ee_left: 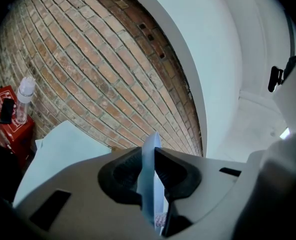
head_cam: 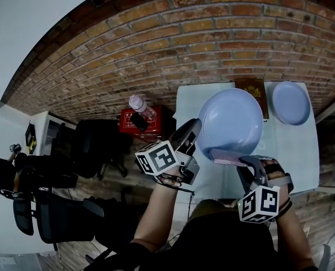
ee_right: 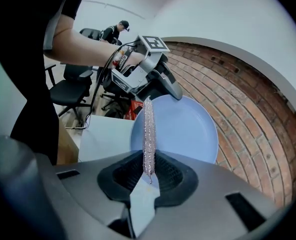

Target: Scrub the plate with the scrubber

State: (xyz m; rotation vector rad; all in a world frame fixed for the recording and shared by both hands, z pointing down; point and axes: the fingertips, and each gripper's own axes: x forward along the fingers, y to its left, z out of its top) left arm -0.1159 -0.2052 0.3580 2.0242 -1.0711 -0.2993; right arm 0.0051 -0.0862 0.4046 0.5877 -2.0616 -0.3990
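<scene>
Left gripper (head_cam: 191, 135) clamped on left rim of blue plate (head_cam: 230, 120), plate held up on edge over pale table (head_cam: 294, 148); right gripper (head_cam: 247, 164) pinching thin glittery scrubber (head_cam: 226, 158), which lies across plate's lower face, contact uncertain; second plate (head_cam: 290, 102) flat at table's far corner, just beside brown box (head_cam: 251, 89); clear bottle (head_cam: 142, 107) on red case (head_cam: 162, 120), contents unclear; print on case and box too small to read.
</scene>
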